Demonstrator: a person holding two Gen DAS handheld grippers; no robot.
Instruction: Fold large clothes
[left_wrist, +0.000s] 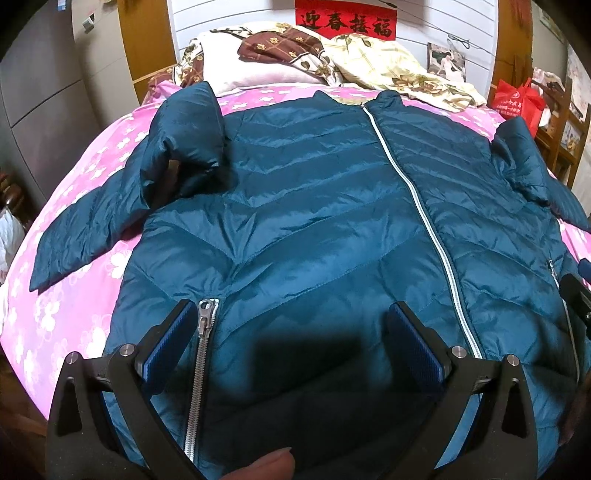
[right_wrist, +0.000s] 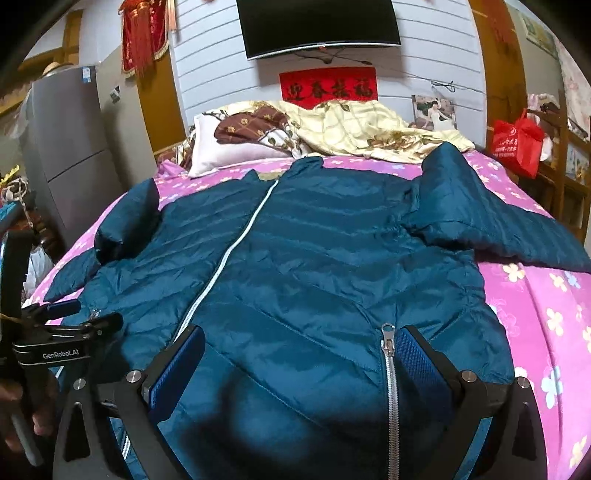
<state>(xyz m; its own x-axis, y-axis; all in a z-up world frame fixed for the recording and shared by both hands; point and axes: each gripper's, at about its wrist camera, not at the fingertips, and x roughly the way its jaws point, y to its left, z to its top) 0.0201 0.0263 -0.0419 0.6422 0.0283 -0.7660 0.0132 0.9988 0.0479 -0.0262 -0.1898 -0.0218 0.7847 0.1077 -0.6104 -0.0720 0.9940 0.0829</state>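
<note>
A teal quilted puffer jacket (left_wrist: 314, 192) (right_wrist: 314, 251) lies front up on a bed, zipped along a white centre zipper (left_wrist: 417, 199) (right_wrist: 236, 251). Its sleeves spread out to both sides, each bent near the shoulder. My left gripper (left_wrist: 291, 332) hovers open over the lower left hem, its left finger beside a silver pocket zipper (left_wrist: 201, 354). My right gripper (right_wrist: 299, 365) stands open over the lower right hem, with another pocket zipper (right_wrist: 389, 369) just inside its right finger. Neither holds fabric. The left gripper's body (right_wrist: 48, 347) shows at the left edge of the right wrist view.
The pink flowered bedsheet (left_wrist: 74, 295) (right_wrist: 546, 314) surrounds the jacket. Pillows and a crumpled floral quilt (left_wrist: 376, 62) (right_wrist: 354, 129) pile at the headboard. A grey cabinet (right_wrist: 70, 155) stands left, a red bag (right_wrist: 517, 144) on shelves right. A TV (right_wrist: 317, 26) hangs above.
</note>
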